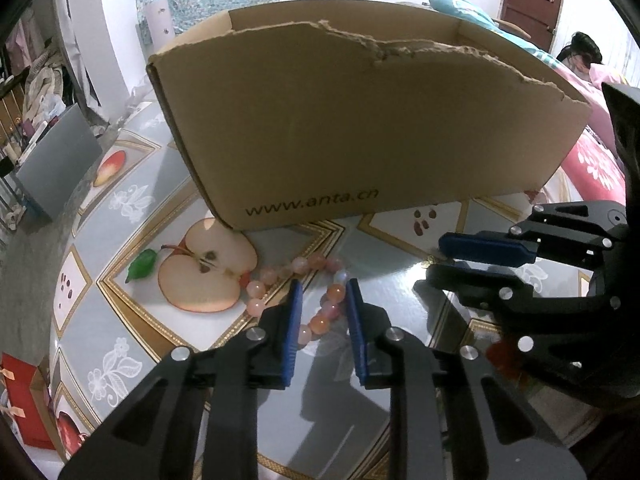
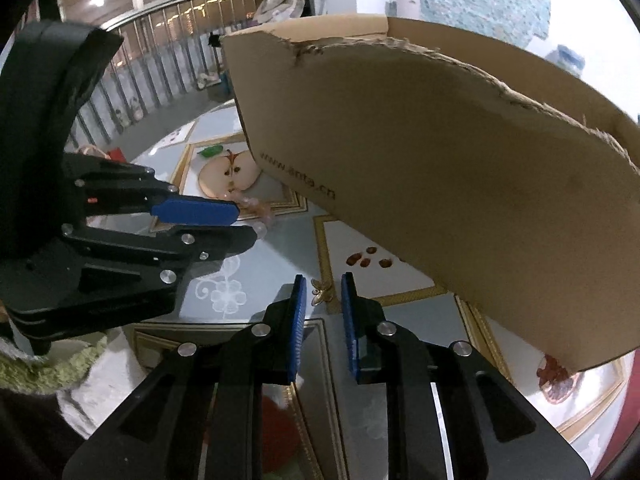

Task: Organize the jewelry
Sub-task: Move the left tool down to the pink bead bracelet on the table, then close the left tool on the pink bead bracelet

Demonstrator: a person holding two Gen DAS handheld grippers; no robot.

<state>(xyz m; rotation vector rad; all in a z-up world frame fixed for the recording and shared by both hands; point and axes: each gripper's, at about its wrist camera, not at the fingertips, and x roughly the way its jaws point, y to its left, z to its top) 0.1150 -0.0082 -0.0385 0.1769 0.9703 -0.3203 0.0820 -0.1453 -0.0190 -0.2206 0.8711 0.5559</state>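
Note:
A pink bead bracelet point(image 1: 298, 280) lies on the patterned table just in front of an open cardboard box point(image 1: 360, 128). My left gripper point(image 1: 323, 286) is open, its blue pads straddling the bracelet's right side, low over the table. In the right wrist view, a small gold ornament point(image 2: 322, 292) lies on the table between the tips of my open right gripper point(image 2: 324, 282). The box point(image 2: 460, 184) stands just beyond it. The left gripper point(image 2: 236, 224) shows at the left there, with the beads point(image 2: 256, 206) at its tips. The right gripper point(image 1: 444, 258) shows at the right in the left wrist view.
The tablecloth point(image 1: 132, 200) has fruit and flower prints. A grey box point(image 1: 56, 164) sits at the table's left edge and a red bag point(image 1: 24, 396) below it. A railing point(image 2: 160, 60) runs behind the table.

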